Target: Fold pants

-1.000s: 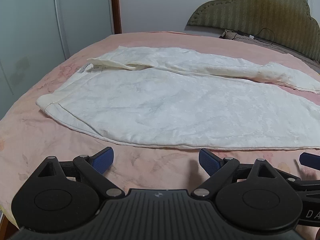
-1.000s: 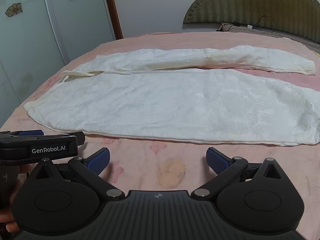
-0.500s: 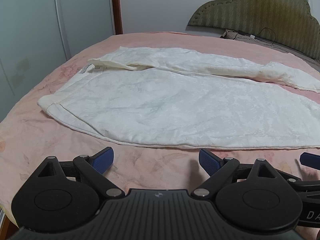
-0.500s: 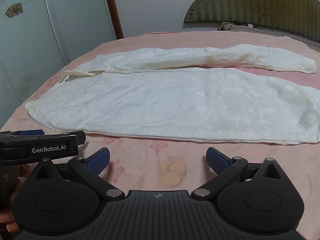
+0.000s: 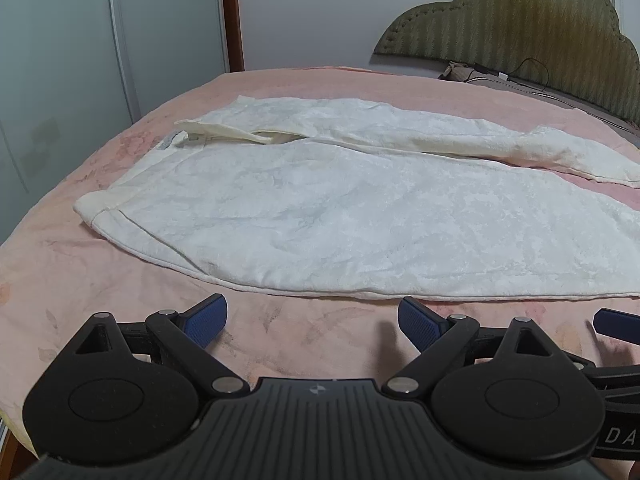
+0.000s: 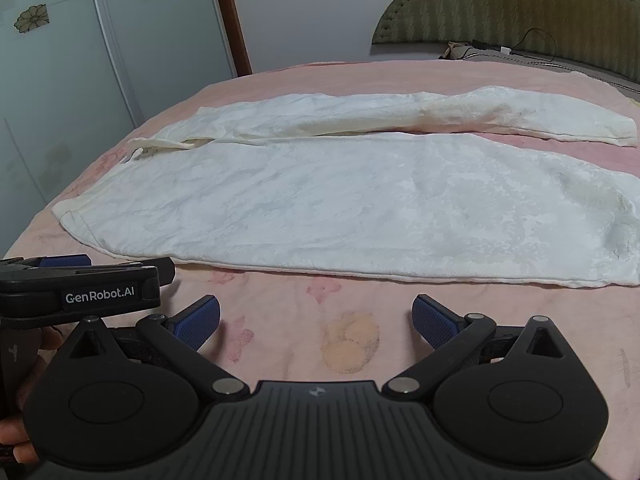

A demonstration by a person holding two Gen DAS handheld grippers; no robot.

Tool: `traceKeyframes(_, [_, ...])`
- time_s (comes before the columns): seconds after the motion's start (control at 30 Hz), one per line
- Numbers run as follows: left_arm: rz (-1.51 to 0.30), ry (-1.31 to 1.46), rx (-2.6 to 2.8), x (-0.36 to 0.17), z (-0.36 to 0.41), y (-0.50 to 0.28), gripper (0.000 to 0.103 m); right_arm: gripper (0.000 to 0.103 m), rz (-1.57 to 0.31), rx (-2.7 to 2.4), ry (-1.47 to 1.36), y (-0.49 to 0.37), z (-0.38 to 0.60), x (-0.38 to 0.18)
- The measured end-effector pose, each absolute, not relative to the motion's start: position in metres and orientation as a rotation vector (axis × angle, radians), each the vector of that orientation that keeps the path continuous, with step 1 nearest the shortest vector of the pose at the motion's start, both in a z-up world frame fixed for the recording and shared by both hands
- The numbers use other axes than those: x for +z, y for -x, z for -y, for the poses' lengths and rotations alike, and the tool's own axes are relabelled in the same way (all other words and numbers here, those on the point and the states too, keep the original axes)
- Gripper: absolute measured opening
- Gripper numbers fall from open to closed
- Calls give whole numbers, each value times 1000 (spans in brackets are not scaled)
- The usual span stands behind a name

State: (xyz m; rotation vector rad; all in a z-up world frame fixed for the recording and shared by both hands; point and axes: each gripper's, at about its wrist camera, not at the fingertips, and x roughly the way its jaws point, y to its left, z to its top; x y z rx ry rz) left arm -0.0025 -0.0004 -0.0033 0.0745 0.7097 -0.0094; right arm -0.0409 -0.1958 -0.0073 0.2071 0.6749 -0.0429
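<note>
White pants [image 5: 340, 208] lie spread flat on the pink bed, waistband at the left, both legs running to the right; they also show in the right wrist view [image 6: 360, 200]. The far leg [image 6: 400, 116] lies apart from the near one. My left gripper [image 5: 313, 318] is open and empty, hovering over bare sheet just short of the pants' near edge. My right gripper [image 6: 316, 320] is open and empty, also short of the near edge. The left gripper's body [image 6: 80, 288] shows at the left of the right wrist view.
The pink bedsheet [image 5: 80, 280] covers the bed; its edge drops off at the left. A green padded headboard [image 5: 520, 32] stands at the far right with cables and a small item in front. Pale wardrobe doors [image 6: 80, 80] stand beyond the left side.
Both grippers have eased very slightly; the pants sit a touch lower in the right wrist view. Nothing was grasped, and the pants have not moved.
</note>
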Motion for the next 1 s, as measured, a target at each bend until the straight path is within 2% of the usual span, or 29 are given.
traceKeyframes(1.0, [-705,-91,7,-7,0,1,94,103,-675,-23,-212,41,195,-6])
